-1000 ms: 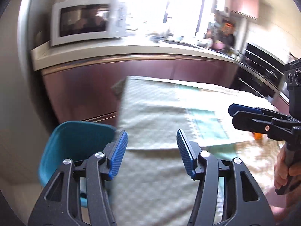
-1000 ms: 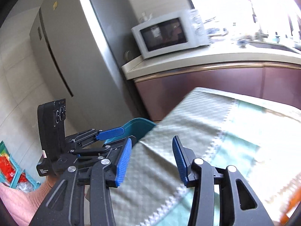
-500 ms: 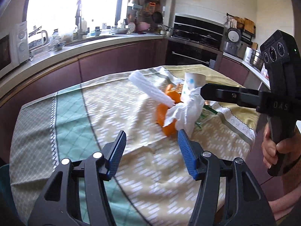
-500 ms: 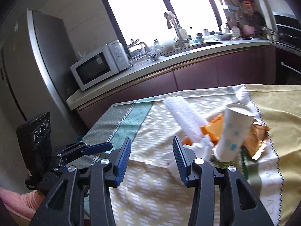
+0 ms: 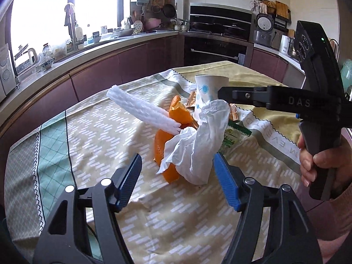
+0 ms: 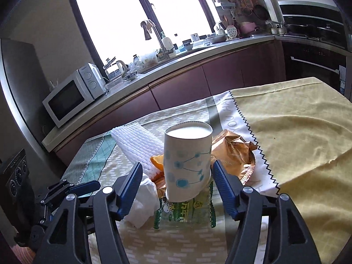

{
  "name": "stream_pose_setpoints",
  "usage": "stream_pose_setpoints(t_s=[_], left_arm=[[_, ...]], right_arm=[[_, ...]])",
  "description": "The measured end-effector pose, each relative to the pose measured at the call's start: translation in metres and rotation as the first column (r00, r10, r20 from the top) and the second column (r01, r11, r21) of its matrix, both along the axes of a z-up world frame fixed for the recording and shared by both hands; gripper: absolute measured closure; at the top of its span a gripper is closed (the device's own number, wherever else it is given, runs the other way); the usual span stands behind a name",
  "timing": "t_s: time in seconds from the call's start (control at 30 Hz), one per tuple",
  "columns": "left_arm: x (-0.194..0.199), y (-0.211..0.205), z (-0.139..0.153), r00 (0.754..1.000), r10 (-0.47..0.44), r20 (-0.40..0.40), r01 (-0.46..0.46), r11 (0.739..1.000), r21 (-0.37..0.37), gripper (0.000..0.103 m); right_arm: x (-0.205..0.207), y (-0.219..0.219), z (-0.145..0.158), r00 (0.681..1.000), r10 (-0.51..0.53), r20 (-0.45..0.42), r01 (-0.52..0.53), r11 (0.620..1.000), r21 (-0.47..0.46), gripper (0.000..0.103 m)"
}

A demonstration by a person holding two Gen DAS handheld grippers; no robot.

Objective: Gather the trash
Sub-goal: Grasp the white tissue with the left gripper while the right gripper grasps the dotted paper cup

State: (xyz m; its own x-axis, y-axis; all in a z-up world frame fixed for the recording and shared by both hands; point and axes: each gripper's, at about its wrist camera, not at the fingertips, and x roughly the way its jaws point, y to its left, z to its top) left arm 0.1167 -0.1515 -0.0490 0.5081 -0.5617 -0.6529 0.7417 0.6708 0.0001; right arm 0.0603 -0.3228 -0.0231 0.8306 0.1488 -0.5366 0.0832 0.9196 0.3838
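Observation:
A pile of trash lies on the clothed table. It holds a crumpled white tissue, orange peel, a white foam net sleeve, an upturned paper cup with blue print, a copper foil wrapper and a green wrapper. My left gripper is open, its fingers on either side of the tissue. My right gripper is open, its fingers flanking the cup. The right gripper also shows in the left wrist view.
A kitchen counter with a microwave, kettle and sink runs behind the table. An oven stands at the back right. The yellow part of the cloth lies to the right.
Both grippers swung from the teal bin at the table's left end to the trash pile and moved in close. The left now frames the tissue, the right the cup.

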Motion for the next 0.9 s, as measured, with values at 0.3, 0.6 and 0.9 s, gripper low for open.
stream_pose_setpoints(t_s=[0.3, 0.6, 0.9], left_arm=[[0.011, -0.020, -0.016, 0.999, -0.008, -0.052, 0.010, 0.999, 0.041, 0.060], [0.016, -0.009, -0.019, 0.992, -0.034, -0.122, 0.033, 0.999, -0.009, 0.099], [0.008, 0.014, -0.002, 0.993, -0.044, -0.114, 0.034, 0.996, -0.084, 0.100]], right_arm=[[0.023, -0.003, -0.011, 0.999, -0.028, -0.031, 0.029, 0.999, 0.018, 0.038], [0.016, -0.014, -0.018, 0.999, -0.033, -0.028, 0.035, 0.997, 0.073, 0.052], [-0.008, -0.017, -0.002, 0.999, -0.021, 0.043, 0.017, 0.996, 0.093, 0.052]])
